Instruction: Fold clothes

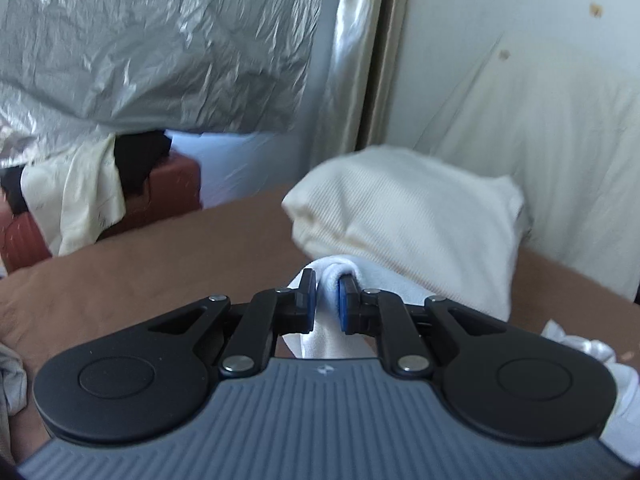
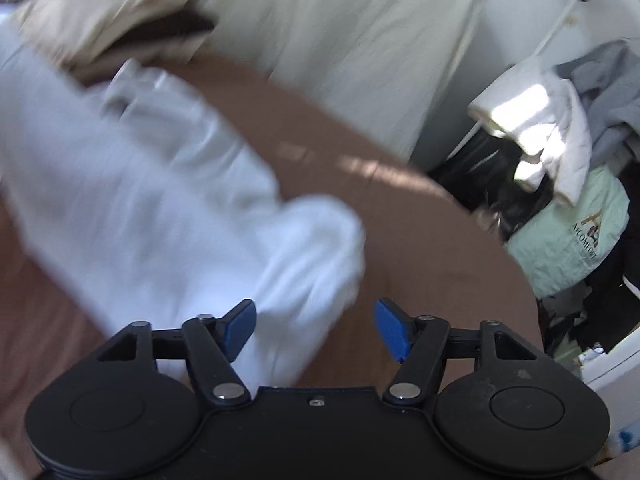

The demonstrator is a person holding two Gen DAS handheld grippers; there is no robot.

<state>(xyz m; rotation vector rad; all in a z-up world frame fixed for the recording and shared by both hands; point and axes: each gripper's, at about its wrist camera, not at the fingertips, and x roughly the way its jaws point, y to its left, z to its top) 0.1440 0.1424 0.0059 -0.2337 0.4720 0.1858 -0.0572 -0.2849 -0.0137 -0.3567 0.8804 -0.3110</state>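
My left gripper (image 1: 327, 298) is shut on a fold of a white garment (image 1: 332, 336), which bunches up between its blue pads and hangs below them over the brown surface (image 1: 160, 276). In the right wrist view the same white garment (image 2: 132, 184) lies blurred across the brown surface (image 2: 420, 232), a rolled end reaching toward the fingers. My right gripper (image 2: 316, 328) stands open; the cloth lies beside its left pad (image 2: 240, 330), and neither pad presses on it.
A folded cream garment (image 1: 404, 216) sits on the brown surface just beyond the left gripper. A silver plastic sheet (image 1: 160, 40) hangs at the back left above a red-brown box (image 1: 168, 188). Heaped clothes (image 2: 560, 152) stand off the surface's right edge.
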